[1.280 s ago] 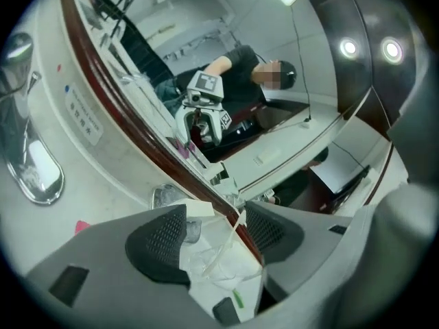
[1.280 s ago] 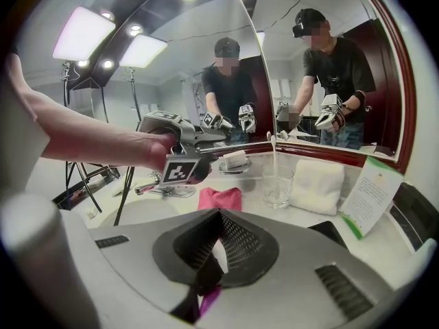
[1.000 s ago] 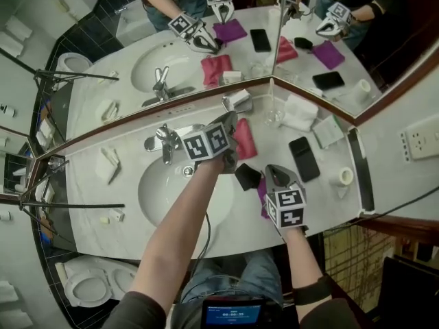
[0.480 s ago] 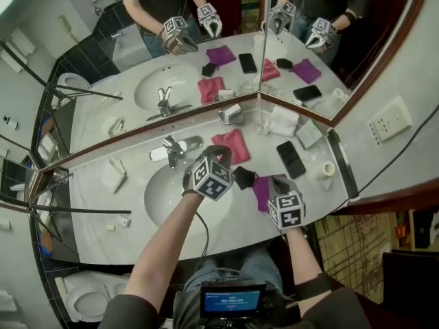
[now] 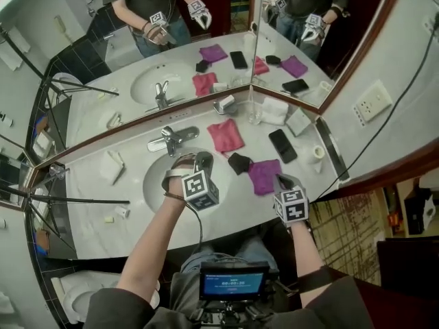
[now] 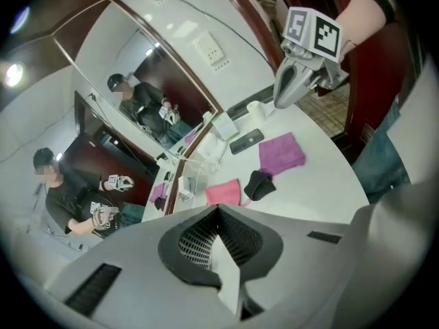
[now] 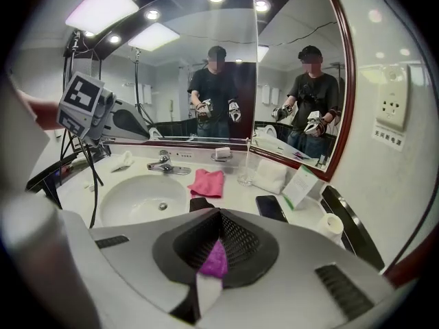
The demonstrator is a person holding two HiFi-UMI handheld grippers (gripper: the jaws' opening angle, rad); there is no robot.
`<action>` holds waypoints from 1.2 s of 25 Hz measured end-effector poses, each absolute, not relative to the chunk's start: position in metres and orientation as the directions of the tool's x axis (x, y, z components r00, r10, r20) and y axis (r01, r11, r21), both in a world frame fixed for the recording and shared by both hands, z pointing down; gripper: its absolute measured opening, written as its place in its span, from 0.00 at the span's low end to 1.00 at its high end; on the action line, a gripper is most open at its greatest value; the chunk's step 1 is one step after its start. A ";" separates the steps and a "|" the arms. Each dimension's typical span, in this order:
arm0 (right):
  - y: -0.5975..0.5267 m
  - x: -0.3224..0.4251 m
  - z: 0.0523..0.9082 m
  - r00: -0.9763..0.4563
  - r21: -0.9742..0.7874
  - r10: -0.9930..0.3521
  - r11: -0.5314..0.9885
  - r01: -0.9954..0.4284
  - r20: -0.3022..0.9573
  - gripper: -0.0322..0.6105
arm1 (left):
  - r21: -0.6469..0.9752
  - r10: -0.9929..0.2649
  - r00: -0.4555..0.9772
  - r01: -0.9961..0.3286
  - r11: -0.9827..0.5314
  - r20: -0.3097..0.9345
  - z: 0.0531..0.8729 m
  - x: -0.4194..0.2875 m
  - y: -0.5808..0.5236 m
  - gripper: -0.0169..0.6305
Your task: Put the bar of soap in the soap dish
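Observation:
A white bar of soap (image 5: 226, 101) lies in the metal soap dish (image 5: 221, 107) at the foot of the mirror; the right gripper view shows the soap dish (image 7: 221, 155) behind the pink cloth. My left gripper (image 5: 202, 160) hangs over the basin's right rim, well short of the dish, with its jaws shut (image 6: 218, 214) and nothing in them. Over the counter's front edge, beside the purple cloth (image 5: 264, 175), my right gripper (image 5: 281, 180) is also shut and empty (image 7: 219, 214).
A pink cloth (image 5: 226, 136), a black pouch (image 5: 239, 163), a phone (image 5: 282, 145), a glass (image 5: 255, 112), a folded white towel (image 5: 274, 112) and a card (image 5: 298, 122) crowd the counter right of the basin (image 5: 161, 190). The faucet (image 5: 171, 139) stands behind it.
My left gripper has pulled back from near the soap dish, across the pink cloth, to the basin's rim, and has rolled over. My right gripper has drifted toward the counter's front edge.

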State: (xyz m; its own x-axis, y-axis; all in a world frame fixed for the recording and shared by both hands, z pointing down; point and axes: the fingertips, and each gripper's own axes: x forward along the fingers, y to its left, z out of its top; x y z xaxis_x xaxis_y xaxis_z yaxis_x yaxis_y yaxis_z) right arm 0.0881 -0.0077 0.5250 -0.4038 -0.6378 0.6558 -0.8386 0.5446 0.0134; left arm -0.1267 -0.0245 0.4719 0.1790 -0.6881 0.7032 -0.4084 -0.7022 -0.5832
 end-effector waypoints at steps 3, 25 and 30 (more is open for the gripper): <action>0.004 0.102 0.523 -0.379 0.030 -0.656 0.522 -0.852 0.653 0.07 | -0.610 -0.693 0.165 -0.362 -0.704 0.702 0.471 -0.137 -0.003 0.03; 0.048 0.114 0.527 -0.365 -0.006 -0.660 0.479 -0.878 0.656 0.07 | -0.577 -0.676 0.139 -0.417 -0.702 0.723 0.495 -0.177 0.061 0.03; 0.042 0.117 0.531 -0.365 -0.004 -0.657 0.482 -0.876 0.660 0.07 | -0.571 -0.678 0.140 -0.434 -0.697 0.721 0.491 -0.172 0.056 0.03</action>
